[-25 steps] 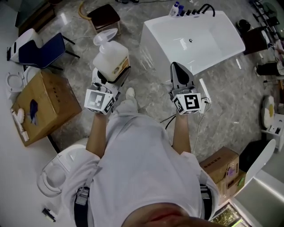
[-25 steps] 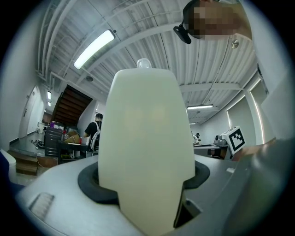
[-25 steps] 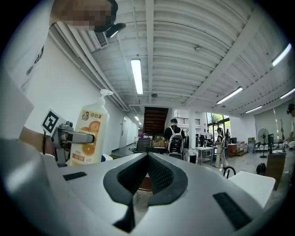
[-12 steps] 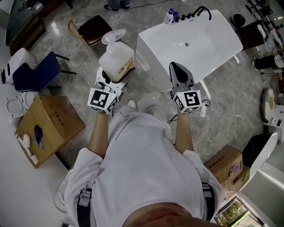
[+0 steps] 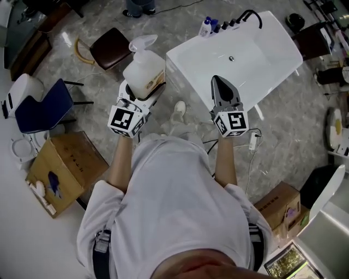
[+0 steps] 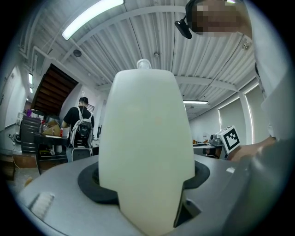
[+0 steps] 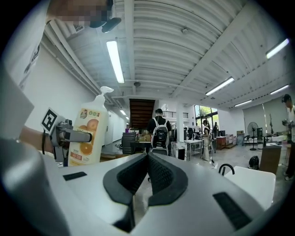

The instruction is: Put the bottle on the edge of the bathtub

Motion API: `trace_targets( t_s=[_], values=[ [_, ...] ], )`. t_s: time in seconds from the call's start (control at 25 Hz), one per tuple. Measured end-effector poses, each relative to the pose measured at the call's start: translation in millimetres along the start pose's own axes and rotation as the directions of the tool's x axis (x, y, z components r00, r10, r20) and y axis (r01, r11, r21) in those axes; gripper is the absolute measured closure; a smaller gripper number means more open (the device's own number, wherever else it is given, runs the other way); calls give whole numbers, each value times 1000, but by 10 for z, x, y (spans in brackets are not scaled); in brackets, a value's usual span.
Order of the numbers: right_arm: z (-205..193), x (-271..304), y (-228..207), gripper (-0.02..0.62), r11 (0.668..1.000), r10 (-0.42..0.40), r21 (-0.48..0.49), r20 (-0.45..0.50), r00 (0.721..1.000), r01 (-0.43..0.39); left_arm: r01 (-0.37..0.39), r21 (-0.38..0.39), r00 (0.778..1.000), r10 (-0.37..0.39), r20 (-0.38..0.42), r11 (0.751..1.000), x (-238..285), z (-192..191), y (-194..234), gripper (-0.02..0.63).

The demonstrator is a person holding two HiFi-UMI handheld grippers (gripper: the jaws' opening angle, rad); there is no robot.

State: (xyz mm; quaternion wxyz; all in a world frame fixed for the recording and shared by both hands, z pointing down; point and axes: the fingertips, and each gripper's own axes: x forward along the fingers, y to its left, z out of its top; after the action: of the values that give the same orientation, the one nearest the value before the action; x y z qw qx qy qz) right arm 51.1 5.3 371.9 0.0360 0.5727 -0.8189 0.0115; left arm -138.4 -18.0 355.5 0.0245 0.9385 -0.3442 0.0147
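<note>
Our left hand-held gripper [image 5: 140, 92] is clamped on the bottle [image 5: 144, 70], its pads pressing the lower body of this white pump jug, which stands upright in the grip. Our right hand-held gripper [image 5: 222, 84] has its jaws together with nothing between them, and it hangs over the near end of the bathtub [image 5: 180, 76].

Over the last second we have stepped closer. The tub has slid nearer in the head view, and the bottle, which was well short of it, is now just beside the tub's near left corner. The grip itself has not changed. We judge the carry to be nearly over. What remains is to bring the bottle over the rim and set it down.

Nothing stands between the bottle and that near rim, which looks bare. The far end is taken up by small bottles [image 5: 207, 24] and the tap [image 5: 250, 13], so the near or long side seems the better spot. A stool [image 5: 109, 46] stands behind the bottle on the left, a box [image 5: 65, 169] lies further back, and a cable [image 5: 248, 158] trails on the floor by our right side.
</note>
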Motion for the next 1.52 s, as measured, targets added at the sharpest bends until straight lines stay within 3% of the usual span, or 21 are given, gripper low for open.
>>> trace_targets(
  t_s=[0.24,0.72,1.0,1.28,1.52],
  values=[
    [129,636,-722,594,1000,-20,-17,100,995,22,33,-23,999,-33,7,999,961,-16,421,258],
    [169,1541,-1758,594,999,-7,-47,103,995,12,113,-41,992,-110,62,993,2483,32,848,258],
    [116,1855,-2084,594,999,-20,-48,101,995,25,173,5,981,-173,88,985,3117,19,941,259],
    [-203,2235,-2275,594,997,-58,-42,119,991,64,251,8,965,-251,75,968,3732,-441,1198,259],
    [-885,2547,-2460,594,993,-90,-62,141,986,99,289,5,953,-288,99,957,4238,-1180,1427,258]
  ],
)
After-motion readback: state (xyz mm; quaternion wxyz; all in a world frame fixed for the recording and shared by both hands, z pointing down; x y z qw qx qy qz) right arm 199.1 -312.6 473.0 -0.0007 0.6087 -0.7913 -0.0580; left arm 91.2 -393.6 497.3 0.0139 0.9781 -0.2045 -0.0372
